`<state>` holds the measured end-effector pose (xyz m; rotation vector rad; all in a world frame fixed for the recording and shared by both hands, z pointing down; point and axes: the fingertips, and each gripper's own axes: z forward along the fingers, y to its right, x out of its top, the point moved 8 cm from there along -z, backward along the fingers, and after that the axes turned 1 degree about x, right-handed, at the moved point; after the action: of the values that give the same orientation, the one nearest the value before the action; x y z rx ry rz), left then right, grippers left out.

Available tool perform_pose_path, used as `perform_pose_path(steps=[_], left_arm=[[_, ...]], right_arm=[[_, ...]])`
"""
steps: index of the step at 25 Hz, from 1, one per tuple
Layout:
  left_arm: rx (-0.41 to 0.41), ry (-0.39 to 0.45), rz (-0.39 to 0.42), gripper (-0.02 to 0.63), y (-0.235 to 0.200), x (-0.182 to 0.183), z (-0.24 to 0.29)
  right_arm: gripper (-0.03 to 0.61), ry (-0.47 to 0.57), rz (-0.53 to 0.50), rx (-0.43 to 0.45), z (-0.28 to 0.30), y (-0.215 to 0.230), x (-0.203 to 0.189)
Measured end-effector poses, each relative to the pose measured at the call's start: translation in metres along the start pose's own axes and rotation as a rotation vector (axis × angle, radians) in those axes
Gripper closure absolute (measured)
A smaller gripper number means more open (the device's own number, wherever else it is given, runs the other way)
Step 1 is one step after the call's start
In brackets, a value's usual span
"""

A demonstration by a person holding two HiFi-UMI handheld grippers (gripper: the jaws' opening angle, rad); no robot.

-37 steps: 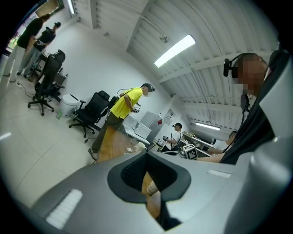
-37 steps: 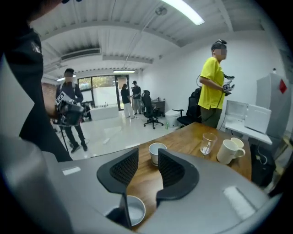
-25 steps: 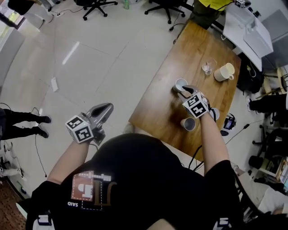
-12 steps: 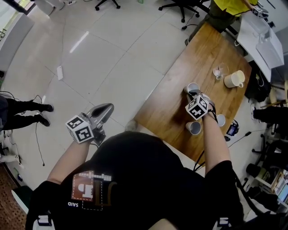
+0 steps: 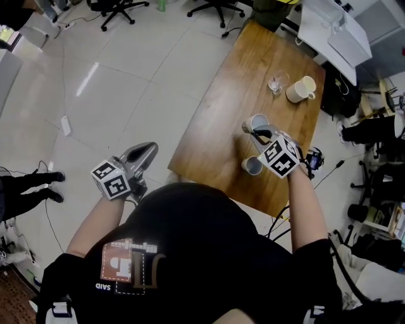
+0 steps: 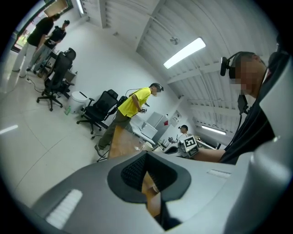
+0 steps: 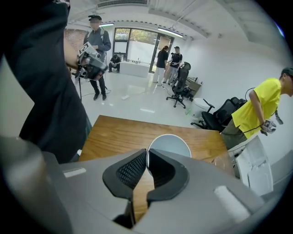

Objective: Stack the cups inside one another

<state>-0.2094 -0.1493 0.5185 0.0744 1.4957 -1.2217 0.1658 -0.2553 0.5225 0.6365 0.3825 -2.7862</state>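
On the wooden table (image 5: 215, 120), my right gripper (image 5: 255, 132) is shut on the near rim of a grey cup (image 5: 259, 119). Its jaws have just closed on that rim. In the right gripper view the pads (image 7: 137, 167) pinch the wall of the cup (image 7: 170, 142), whose mouth faces up over the table (image 7: 114, 135). A second grey cup (image 5: 252, 166) stands upright just in front of it, near the table's front edge. My left gripper (image 5: 149, 152) hangs shut over the floor, far left of the table, with nothing between its pads (image 6: 132, 171).
A cream mug (image 5: 300, 90) and a small clear glass (image 5: 276, 82) stand at the table's far end. Office chairs (image 5: 215, 7) and a white desk (image 5: 332, 35) lie beyond. People stand on the open tiled floor (image 5: 114, 95) to the left.
The right gripper's jaws went from open around the cup's rim to shut on it, and the cup has come up a little. The left gripper stays where it was.
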Motion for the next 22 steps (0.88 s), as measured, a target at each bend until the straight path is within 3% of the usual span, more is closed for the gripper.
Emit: perform_pose_path(steps=[8,19,20,22], left_arm=[[-0.138,-0.047,0.035,0.618,0.042,-0.007,0.059],[-0.166,-0.074,0.060,0.618,0.066,-0.022,0.074],[-0.162,-0.077,0.062,0.618,0.067,-0.022,0.072],[-0.150,-0.075,0.053,0.617,0.065,-0.025,0.068]], right_arm=[[0.546,-0.051,-0.008,0.067,-0.066,-0.054,-0.039],[0.545,-0.131,0.007,0.115,-0.031,-0.103,-0.091],[0.537,-0.129,0.014,0.121,-0.028,-0.105,-0.092],[0.460,-0.117,0.026,0.131,-0.026,-0.106,-0.091]])
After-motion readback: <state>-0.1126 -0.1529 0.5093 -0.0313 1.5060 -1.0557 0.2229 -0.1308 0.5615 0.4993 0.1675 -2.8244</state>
